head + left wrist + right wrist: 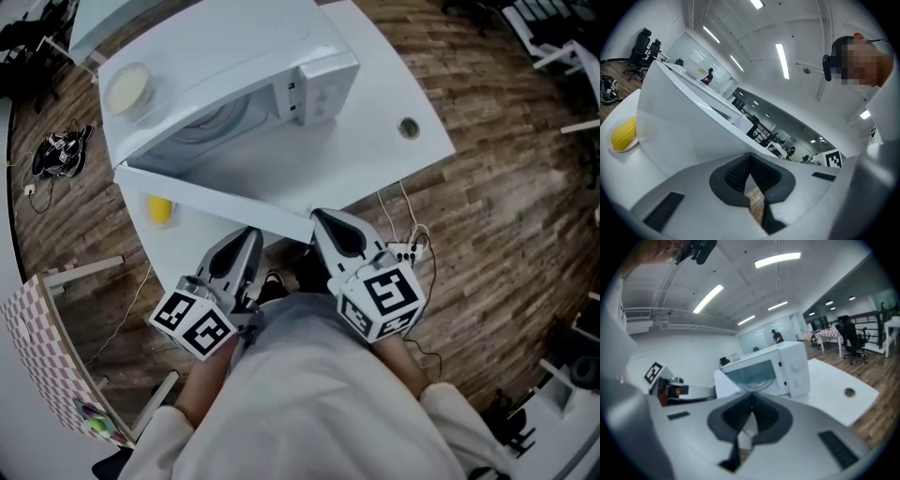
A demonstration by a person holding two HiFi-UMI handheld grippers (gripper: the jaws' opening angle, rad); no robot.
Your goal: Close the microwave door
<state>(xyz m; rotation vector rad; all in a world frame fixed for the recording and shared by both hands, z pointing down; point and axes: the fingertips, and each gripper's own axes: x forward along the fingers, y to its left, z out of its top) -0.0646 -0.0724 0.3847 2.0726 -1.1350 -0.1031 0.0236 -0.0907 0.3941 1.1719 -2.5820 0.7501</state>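
Jaws clenched empty on left gripper (251,232) and right gripper (319,217); open microwave door (211,200) just ahead.

Room is being lit by long ceiling strip lights (778,259). Wood-plank floor (487,187) is being partly covered by a white table (384,159) with a round cable hole (409,127). Black office chairs (849,339) are being seen farther off; a white wall (684,359) is being seen behind.

An open-plan office: black swivel chairs (851,341) stand on a wood-plank floor (506,216), long strip lights (777,259) run across the white ceiling, glass partitions (759,340) close off the far end, and the white desk (375,169) has a cable grommet (409,127) set into it
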